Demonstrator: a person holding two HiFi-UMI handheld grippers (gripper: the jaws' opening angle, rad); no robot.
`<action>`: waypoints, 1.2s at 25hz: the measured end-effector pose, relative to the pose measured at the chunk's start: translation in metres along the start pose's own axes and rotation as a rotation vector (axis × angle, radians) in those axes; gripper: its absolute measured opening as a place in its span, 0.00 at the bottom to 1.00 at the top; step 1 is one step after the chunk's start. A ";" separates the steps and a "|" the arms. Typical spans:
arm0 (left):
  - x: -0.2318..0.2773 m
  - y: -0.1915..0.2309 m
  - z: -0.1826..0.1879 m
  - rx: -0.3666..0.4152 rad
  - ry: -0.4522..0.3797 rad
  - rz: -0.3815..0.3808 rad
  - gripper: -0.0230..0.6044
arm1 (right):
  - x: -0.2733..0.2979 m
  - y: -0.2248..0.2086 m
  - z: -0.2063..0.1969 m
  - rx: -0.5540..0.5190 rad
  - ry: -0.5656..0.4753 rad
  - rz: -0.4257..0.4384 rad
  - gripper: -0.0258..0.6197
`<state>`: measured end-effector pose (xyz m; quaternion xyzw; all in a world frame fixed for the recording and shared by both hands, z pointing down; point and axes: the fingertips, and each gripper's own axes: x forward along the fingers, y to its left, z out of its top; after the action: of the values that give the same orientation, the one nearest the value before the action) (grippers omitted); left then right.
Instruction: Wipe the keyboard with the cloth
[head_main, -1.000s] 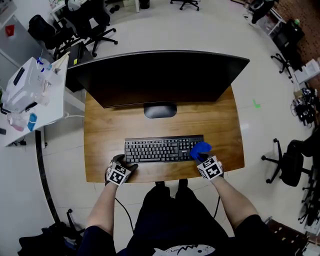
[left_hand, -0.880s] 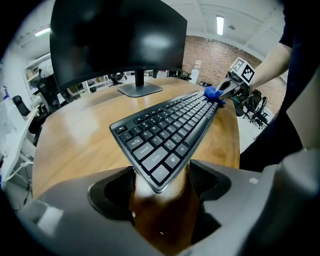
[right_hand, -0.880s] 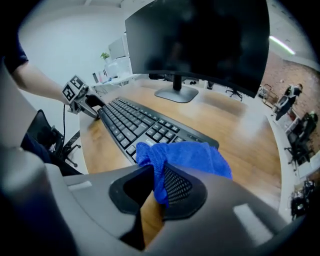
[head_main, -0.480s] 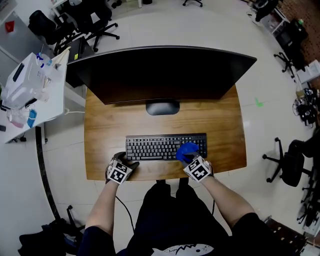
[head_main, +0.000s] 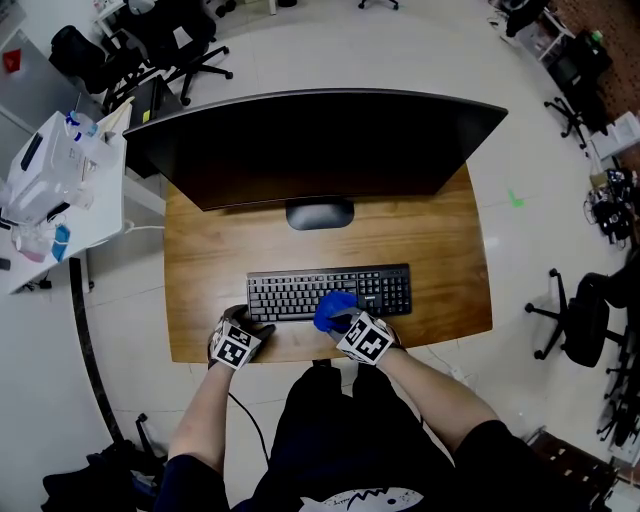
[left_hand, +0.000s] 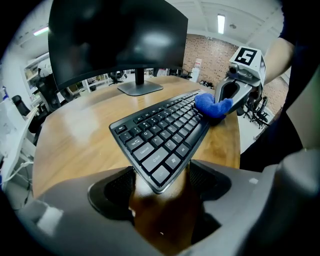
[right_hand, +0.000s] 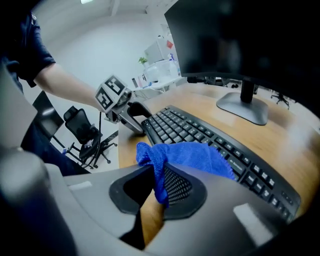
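Observation:
A black keyboard (head_main: 300, 290) lies on the wooden desk (head_main: 215, 250) in front of the monitor. My right gripper (head_main: 342, 320) is shut on a blue cloth (head_main: 333, 307), which rests on the keys just right of the keyboard's middle. In the right gripper view the cloth (right_hand: 195, 157) is pinched between the jaws (right_hand: 159, 185) and spreads over the keyboard (right_hand: 200, 130). My left gripper (head_main: 254, 325) is at the keyboard's near left corner. In the left gripper view that corner (left_hand: 155, 165) sits between the jaws, which close on it.
A wide dark monitor (head_main: 310, 145) on a round stand (head_main: 320, 213) takes up the desk's far half. A white side table (head_main: 60, 215) with bottles stands at the left. Office chairs (head_main: 175, 55) are on the floor behind, and another (head_main: 580, 320) is at the right.
My right gripper has slid the blue cloth leftward over the keys, from the keyboard's right end to near its middle. The left gripper has stayed at the left corner.

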<state>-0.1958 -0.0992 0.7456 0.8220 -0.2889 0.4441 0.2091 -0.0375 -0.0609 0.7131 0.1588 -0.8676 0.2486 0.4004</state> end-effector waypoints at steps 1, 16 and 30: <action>0.000 0.000 0.000 -0.001 0.000 -0.001 0.59 | -0.005 -0.001 0.002 0.020 -0.024 0.000 0.12; 0.001 0.000 0.001 -0.003 -0.017 -0.007 0.58 | -0.198 -0.146 -0.040 0.344 -0.219 -0.470 0.12; 0.000 -0.005 0.005 0.001 -0.026 -0.022 0.59 | -0.085 -0.152 -0.041 0.268 0.022 -0.393 0.12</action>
<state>-0.1898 -0.0985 0.7425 0.8311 -0.2821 0.4309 0.2097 0.1130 -0.1566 0.7166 0.3736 -0.7749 0.2805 0.4258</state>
